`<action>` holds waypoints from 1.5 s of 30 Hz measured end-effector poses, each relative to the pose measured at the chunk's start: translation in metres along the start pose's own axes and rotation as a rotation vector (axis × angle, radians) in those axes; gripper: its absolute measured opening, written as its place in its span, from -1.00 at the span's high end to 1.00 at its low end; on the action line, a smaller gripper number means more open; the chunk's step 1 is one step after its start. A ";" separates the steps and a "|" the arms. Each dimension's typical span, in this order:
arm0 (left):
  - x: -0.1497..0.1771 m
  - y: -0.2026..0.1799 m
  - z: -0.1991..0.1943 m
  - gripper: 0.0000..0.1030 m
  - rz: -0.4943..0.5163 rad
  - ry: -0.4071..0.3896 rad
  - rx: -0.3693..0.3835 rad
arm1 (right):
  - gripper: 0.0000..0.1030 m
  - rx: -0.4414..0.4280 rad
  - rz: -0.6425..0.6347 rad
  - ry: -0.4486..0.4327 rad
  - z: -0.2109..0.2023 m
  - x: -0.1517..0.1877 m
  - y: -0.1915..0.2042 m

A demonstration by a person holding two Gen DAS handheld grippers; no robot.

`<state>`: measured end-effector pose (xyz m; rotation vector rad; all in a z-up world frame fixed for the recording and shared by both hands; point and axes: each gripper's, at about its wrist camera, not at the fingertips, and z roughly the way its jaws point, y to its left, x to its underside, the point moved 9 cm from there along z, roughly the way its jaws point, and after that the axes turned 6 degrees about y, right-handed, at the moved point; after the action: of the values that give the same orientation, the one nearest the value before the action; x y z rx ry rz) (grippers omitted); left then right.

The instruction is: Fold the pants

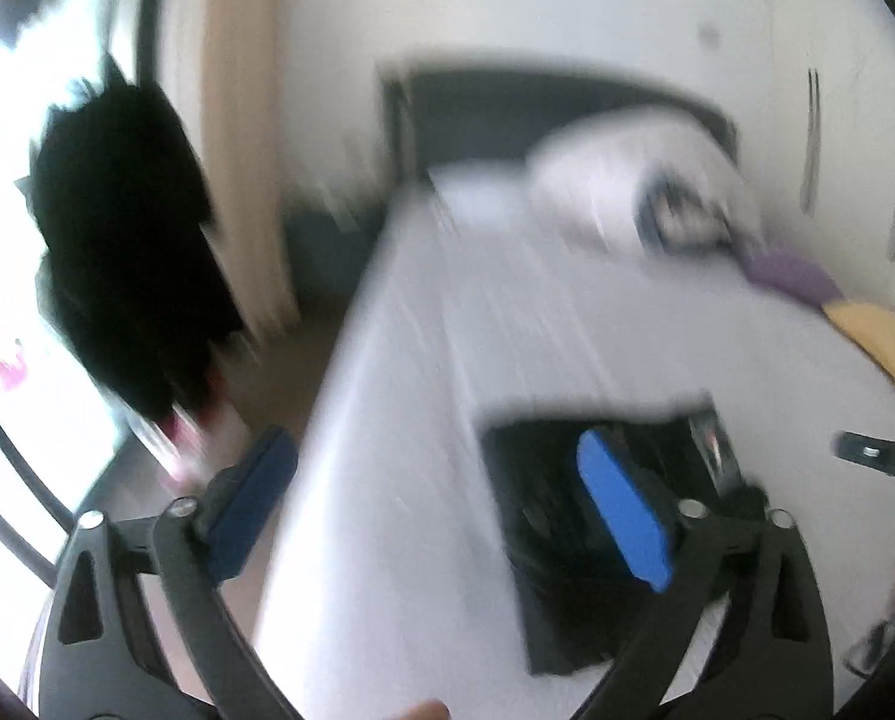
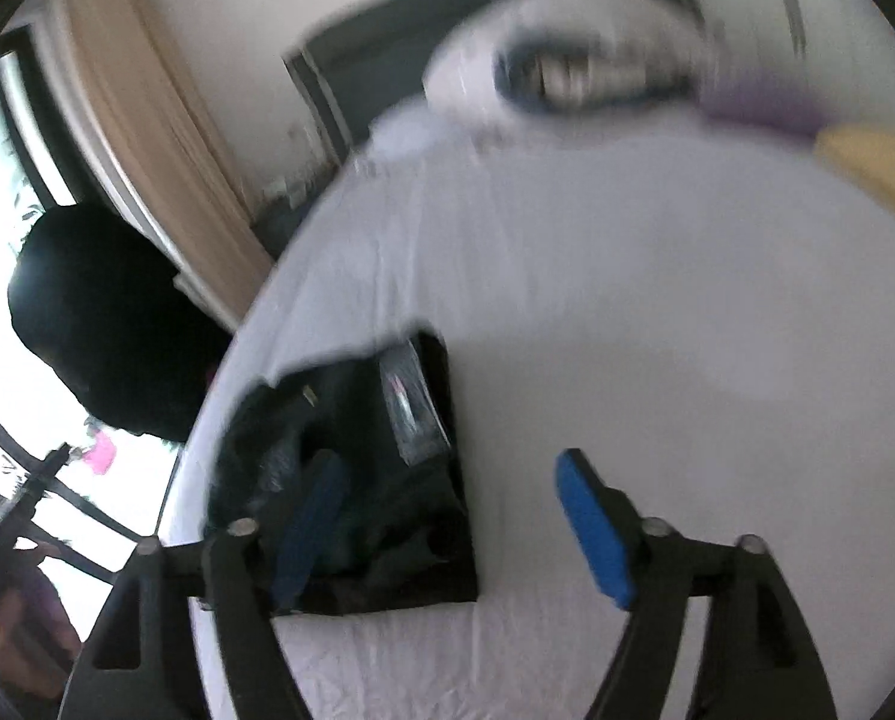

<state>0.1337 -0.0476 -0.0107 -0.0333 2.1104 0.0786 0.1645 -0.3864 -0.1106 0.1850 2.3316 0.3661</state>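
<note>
While both views are smeared by motion blur, the left gripper (image 1: 441, 510) shows plainly in the foreground with its blue pads (image 1: 621, 516) spread wide and nothing between them; one finger hangs past the left edge of the bed (image 1: 423, 360) over the floor, the other stands over the dark pants (image 1: 573, 588). The right gripper (image 2: 453, 528) is likewise spread wide and empty, its left pad (image 2: 309, 528) in front of the pants (image 2: 387, 534) and its right pad over bare white sheet. The pants lie as a compact, roughly rectangular dark bundle on the sheet, close to the left edge of the bed (image 2: 627, 300) at its near end, with a small tag or label (image 2: 414, 414) showing on the upper part; whether either pad touches the cloth cannot be told. Farther along the bed, near its right edge, lie a yellow cloth (image 1: 885, 336) and a purple cloth (image 1: 789, 273), just beside each other. At the far end sits a white pillow (image 1: 621, 186) against a dark headboard (image 1: 507, 108). Beyond the left edge hang a beige curtain (image 2: 147, 138) and a dark shape (image 2: 105, 324) before a bright window.
</note>
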 end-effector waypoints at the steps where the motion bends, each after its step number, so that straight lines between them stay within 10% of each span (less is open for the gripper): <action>1: -0.015 0.010 -0.038 -1.00 0.001 -0.102 -0.071 | -0.87 0.008 -0.019 -0.068 -0.022 -0.005 0.010; 6: -0.043 0.035 -0.152 -1.00 -0.044 -0.280 -0.129 | -1.00 0.063 -0.142 -0.430 -0.156 -0.019 0.072; 13: -0.045 0.030 -0.213 -1.00 0.046 -0.176 0.023 | -1.00 0.126 -0.220 -0.591 -0.267 -0.003 0.123; 26: 0.026 0.008 -0.176 -1.00 -0.026 0.208 0.118 | -1.00 0.225 -0.111 -0.329 -0.254 0.049 0.121; 45: 0.081 -0.004 -0.095 -1.00 -0.019 0.344 0.097 | -1.00 0.243 -0.119 -0.134 -0.187 0.086 0.124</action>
<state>0.0116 -0.0580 -0.0316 -0.0097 2.4542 -0.0445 -0.0256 -0.2870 -0.0024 0.1815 2.2370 0.0101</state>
